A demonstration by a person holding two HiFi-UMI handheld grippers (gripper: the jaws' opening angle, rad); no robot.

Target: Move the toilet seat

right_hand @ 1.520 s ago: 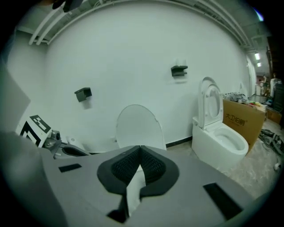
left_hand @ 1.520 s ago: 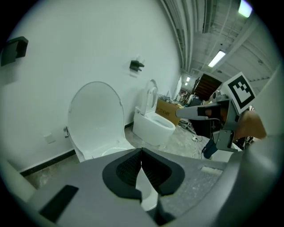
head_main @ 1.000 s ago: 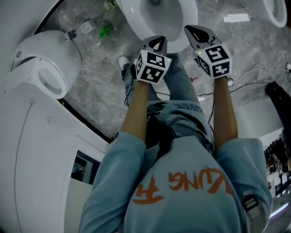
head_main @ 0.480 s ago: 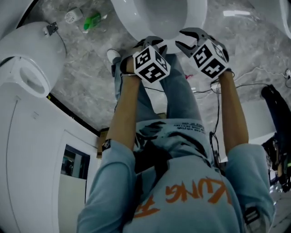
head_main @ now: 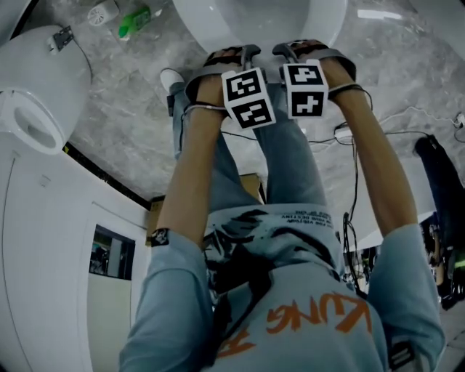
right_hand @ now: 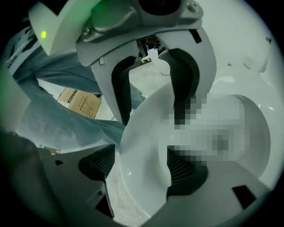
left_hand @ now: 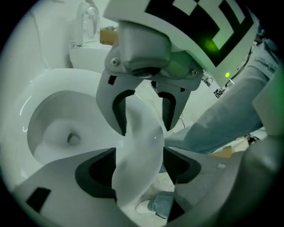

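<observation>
The white toilet seat (head_main: 211, 25) rings the bowl at the top of the head view. Both grippers are side by side at its front edge. My left gripper (head_main: 231, 52) has its jaws opening, and the seat's edge (left_hand: 137, 146) runs up between its dark pads (left_hand: 95, 173) in the left gripper view. My right gripper (head_main: 301, 48) is opening too, with the same edge (right_hand: 142, 133) filling the space between its pads (right_hand: 184, 170). Each gripper view shows the other gripper straddling the seat just beyond. The bowl's drain (left_hand: 73, 138) lies to the left.
A second white toilet (head_main: 29, 102) stands at the left on the grey marble floor, with a green bottle (head_main: 134, 22) near it. A white cabinet (head_main: 43, 276) fills the lower left. Cables (head_main: 407, 123) trail at the right. A cardboard box (right_hand: 77, 102) sits behind the person's legs.
Both grippers have moved forward onto the seat's front edge and drawn closer together. Their jaws, shut a second ago, have spread around the edge.
</observation>
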